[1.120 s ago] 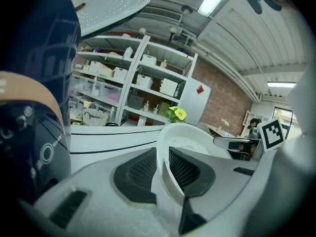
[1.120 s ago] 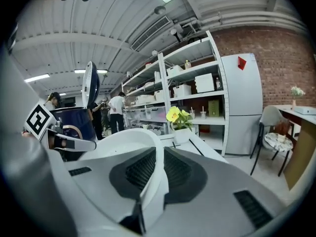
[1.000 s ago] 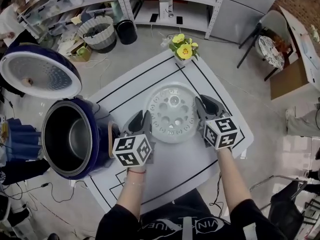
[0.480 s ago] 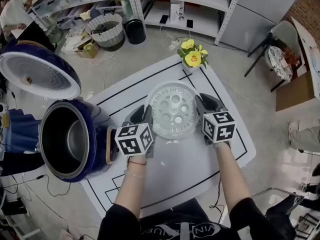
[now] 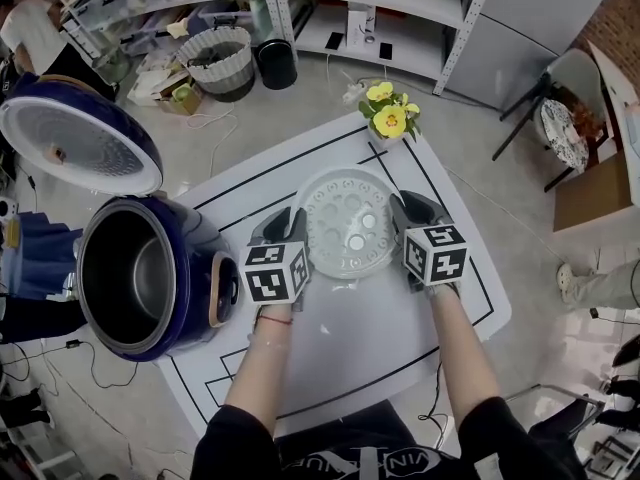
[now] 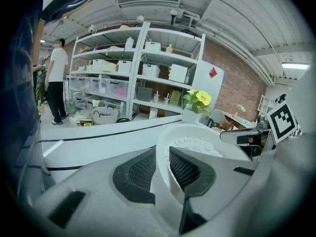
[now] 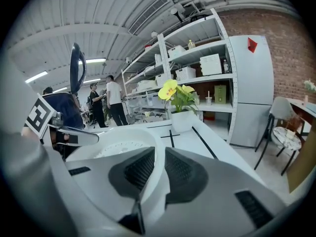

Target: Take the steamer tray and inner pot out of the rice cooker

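Far out L of the L tool (image 5: pixel 288 226), the rice cooker (image 5: pixel 200 243) stands open at the counter's (image 5: pixel 370 353) L edge. It's dark blue, w/ the lid (image 5: pixel 75 148) swung up and back. The inner pot (image 5: pixel 135 273) sits inside the cooker, bare metal, nothing over it.

In the head view the L tool is just R of the cooker, its marker cube (image 5: pixel 275 273) nearest the person and its tips pointing away. In the left gripper view the L tool (image 6: pixel 163 157) is pinching the white rim of the steamer tray (image 6: pixel 197 142). The meshed pads (image 6: pixel 140 171) sit one each side of the rim, both against it.

The steamer tray (image 5: pixel 350 223) is out of the cooker, btwn the two tools. It's round and white, w/ holes across its floor. It is right down at the counter; can't tell if the base touches.

The R tool (image 5: pixel 408 213) is on the tray's opp. side, its cube (image 5: pixel 435 255) toward the person. Its jaws are opening at this moment. In the right gripper view the R tool (image 7: pixel 159 164) has the tray (image 7: pixel 118 147) rim running btwn the pads (image 7: pixel 185 172), which look to touch it on both sides.

Beyond the tool tips, yellow flowers in a white pot (image 5: pixel 390 118) stand at the counter's far corner, apart from the tray. Further out, a basket (image 5: pixel 215 63) sits on the floor below the shelves (image 5: pixel 350 13). Well off to the R of the R tool is a chair (image 5: pixel 570 98).
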`<move>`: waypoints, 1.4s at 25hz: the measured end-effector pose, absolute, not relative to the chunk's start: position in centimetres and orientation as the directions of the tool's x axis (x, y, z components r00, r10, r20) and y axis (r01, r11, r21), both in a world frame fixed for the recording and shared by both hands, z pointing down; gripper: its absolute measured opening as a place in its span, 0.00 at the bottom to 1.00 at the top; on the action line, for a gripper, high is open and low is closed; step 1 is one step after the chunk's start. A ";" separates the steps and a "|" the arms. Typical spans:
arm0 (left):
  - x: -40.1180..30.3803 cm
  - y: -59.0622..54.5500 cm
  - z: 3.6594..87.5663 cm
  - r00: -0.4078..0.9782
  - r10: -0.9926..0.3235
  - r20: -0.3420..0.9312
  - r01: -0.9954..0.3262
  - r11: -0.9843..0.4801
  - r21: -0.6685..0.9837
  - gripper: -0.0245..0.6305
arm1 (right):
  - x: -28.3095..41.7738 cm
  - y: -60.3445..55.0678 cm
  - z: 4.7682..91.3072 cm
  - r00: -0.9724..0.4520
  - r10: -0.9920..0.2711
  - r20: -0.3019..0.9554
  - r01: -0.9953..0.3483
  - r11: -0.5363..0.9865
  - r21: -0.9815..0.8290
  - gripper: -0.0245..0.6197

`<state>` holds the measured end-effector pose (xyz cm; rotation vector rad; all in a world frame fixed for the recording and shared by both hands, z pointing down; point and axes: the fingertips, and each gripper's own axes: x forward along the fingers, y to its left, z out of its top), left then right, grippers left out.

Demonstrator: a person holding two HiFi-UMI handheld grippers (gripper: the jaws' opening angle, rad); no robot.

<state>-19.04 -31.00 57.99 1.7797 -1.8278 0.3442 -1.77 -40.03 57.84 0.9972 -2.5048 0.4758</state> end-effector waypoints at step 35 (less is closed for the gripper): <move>-16.7 -22.4 44.6 0.023 -0.976 0.218 -0.984 0.017 0.179 0.23 | -6.5 -29.4 44.6 -0.854 -0.458 0.246 -0.493 0.864 -0.105 0.22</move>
